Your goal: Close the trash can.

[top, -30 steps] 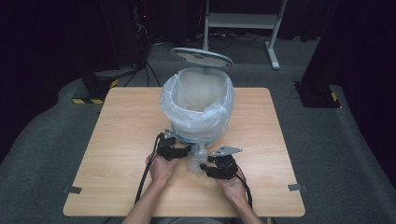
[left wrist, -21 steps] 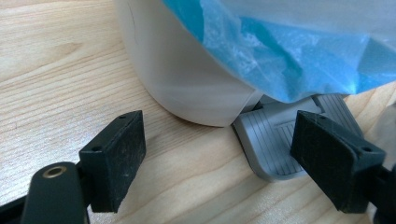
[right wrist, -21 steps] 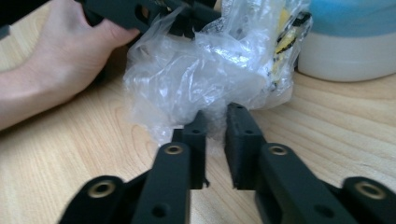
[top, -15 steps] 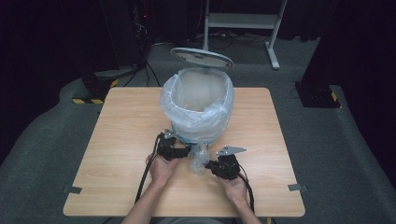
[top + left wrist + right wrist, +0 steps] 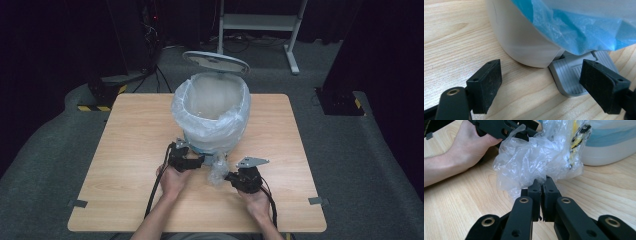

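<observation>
Two grippers work at the bin's (image 5: 212, 112) near side. Left gripper (image 5: 541, 83) hovers wide open at the pedal (image 5: 574, 77), likely to hold the lid up; right gripper (image 5: 541, 187) has just clamped the crumpled bag (image 5: 536, 165) beside the bin, ready to lift it in.

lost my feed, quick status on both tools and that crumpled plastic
Right tool shut on crumpled clear plastic wrapper. Left tool open at white lined pedal bin, its grey foot pedal between the jaws. Nothing in the way.
</observation>
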`<state>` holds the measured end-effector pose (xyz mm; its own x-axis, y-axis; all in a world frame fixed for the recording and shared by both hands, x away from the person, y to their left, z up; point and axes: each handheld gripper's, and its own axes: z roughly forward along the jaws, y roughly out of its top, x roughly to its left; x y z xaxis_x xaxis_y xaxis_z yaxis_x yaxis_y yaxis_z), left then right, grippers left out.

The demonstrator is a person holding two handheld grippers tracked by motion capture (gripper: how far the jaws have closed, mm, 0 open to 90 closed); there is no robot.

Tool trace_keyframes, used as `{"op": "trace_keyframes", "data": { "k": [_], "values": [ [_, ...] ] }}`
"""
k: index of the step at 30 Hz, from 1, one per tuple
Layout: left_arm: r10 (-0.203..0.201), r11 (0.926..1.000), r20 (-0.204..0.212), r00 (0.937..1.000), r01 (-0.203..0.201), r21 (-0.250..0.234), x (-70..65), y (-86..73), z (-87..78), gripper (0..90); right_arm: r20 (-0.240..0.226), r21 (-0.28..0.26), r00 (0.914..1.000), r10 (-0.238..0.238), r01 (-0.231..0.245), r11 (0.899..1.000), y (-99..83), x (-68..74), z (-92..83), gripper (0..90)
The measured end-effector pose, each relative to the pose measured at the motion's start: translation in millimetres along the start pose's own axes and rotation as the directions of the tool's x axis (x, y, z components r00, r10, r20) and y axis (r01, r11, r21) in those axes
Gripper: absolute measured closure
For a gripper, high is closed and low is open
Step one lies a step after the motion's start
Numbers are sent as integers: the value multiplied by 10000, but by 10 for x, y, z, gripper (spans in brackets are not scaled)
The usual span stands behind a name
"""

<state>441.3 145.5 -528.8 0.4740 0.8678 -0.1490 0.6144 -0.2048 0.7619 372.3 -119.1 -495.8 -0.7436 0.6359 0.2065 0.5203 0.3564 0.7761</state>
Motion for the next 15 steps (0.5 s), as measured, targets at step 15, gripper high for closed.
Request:
{"op": "trace_keyframes", "data": {
  "k": [15],
  "values": [
    [84, 9999, -15, 10000, -84, 74, 5, 1, -4, 174, -38, -223, 10000, -23, 23, 9997, -62, -64, -246, 877]
  ]
}}
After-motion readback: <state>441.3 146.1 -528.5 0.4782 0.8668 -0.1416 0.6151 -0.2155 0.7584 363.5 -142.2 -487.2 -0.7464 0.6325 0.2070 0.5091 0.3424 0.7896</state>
